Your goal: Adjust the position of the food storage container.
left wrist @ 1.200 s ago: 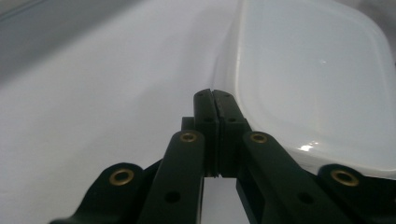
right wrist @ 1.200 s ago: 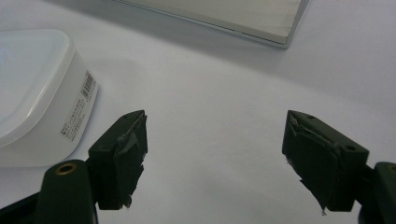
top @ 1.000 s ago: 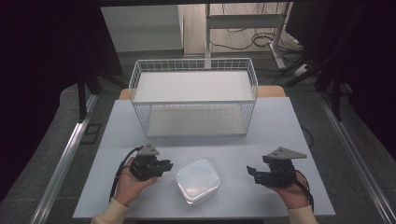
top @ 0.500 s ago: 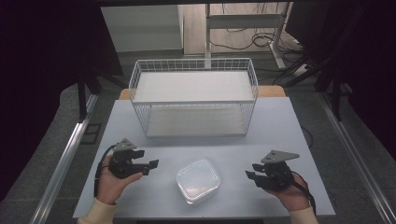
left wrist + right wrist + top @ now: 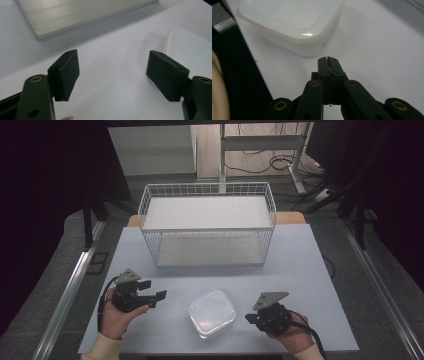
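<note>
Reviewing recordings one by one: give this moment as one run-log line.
left claw: open, empty | right claw: shut, empty | lidded plastic container: on table between claws, untouched | wire basket: behind, empty

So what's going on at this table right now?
A person holds a gripper in each hand on either side of a white plastic container on the table. The left gripper has its jaws open and empty; the right gripper has just closed on nothing. A wire basket stands behind.
</note>
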A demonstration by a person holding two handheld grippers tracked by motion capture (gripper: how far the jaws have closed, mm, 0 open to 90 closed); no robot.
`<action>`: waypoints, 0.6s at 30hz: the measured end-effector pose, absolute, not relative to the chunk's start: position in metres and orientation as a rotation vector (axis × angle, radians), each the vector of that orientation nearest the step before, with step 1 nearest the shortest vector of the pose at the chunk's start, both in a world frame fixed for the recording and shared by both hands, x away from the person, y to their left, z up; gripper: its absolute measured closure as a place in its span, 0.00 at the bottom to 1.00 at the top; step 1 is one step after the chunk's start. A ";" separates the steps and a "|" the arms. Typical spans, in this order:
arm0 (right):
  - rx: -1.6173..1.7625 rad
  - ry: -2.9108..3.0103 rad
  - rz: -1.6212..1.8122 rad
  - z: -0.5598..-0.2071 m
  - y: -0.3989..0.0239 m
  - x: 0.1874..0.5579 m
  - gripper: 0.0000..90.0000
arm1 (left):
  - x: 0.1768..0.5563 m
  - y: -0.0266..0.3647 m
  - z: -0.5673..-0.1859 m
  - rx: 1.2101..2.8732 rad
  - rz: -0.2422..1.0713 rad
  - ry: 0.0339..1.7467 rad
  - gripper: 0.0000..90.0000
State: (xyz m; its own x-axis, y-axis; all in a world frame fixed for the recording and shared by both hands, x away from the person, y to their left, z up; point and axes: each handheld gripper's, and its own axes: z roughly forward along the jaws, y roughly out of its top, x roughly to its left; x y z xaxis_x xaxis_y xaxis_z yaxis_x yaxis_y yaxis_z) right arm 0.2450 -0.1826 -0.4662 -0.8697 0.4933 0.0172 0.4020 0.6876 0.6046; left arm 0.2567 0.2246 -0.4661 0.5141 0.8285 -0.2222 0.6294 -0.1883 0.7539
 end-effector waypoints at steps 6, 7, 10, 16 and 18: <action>0.671 2.831 0.892 -0.473 -0.158 0.237 1.00 | 0.256 0.226 -0.466 1.896 0.301 1.199 0.29; 0.658 2.844 0.894 -0.475 -0.154 0.236 1.00 | 0.256 0.226 -0.466 1.896 0.302 1.198 0.29; 0.638 2.859 0.894 -0.477 -0.145 0.235 1.00 | 0.255 0.226 -0.467 1.894 0.304 1.191 0.29; 0.657 2.845 0.879 -0.479 -0.138 0.240 1.00 | 0.256 0.224 -0.470 1.908 0.295 1.190 0.29; 0.675 2.827 0.880 -0.477 -0.137 0.244 1.00 | 0.256 0.223 -0.471 1.907 0.291 1.192 0.29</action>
State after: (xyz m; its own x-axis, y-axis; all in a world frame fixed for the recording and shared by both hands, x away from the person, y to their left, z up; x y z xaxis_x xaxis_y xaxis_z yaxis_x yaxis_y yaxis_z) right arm 0.2439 -0.1372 -0.4774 -0.8960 0.4430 0.0310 0.3824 0.7341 0.5612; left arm 0.2556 0.2231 -0.4708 0.5194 0.8241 -0.2261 0.6274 -0.1882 0.7556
